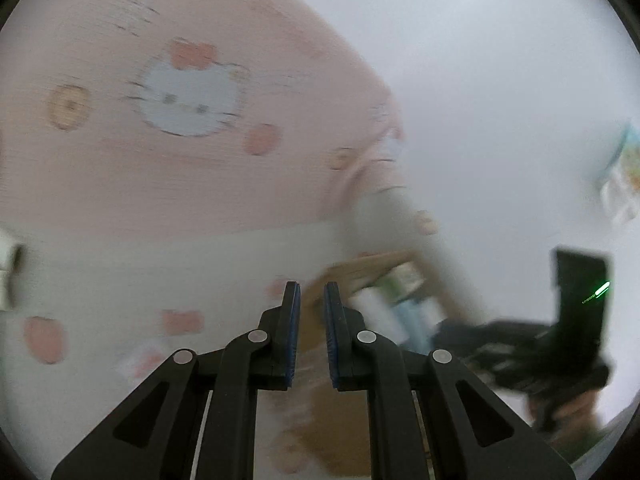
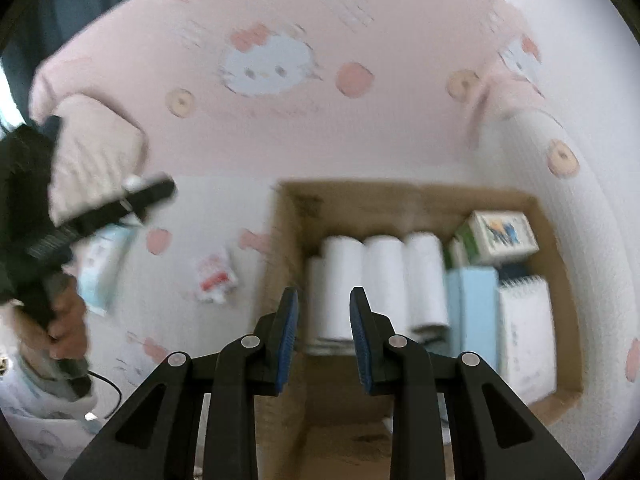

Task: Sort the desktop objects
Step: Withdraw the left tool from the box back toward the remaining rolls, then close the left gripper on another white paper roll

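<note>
Pink and white cloth with cat faces and little apples covers the surface under everything. On the far left of the right wrist view, a person's hand holds the left gripper, which is black and blurry, and a soft pink pillow sits behind it. Under that gripper lies a light blue packet, and a bit to the right lies a small white and red packet, both out on the cloth, apart from the box. Next comes the brown cardboard box. Inside it, from left to right, are three white rolls side by side, a tall light blue box, and a white spiral notepad, with a small green and white carton at the back. The right gripper hangs over the box's left wall with its blue pads close together and nothing between them. In the left wrist view, the left gripper also has its pads nearly together and holds nothing. Everything there is blurry, and the box shows just past its tips.
</note>
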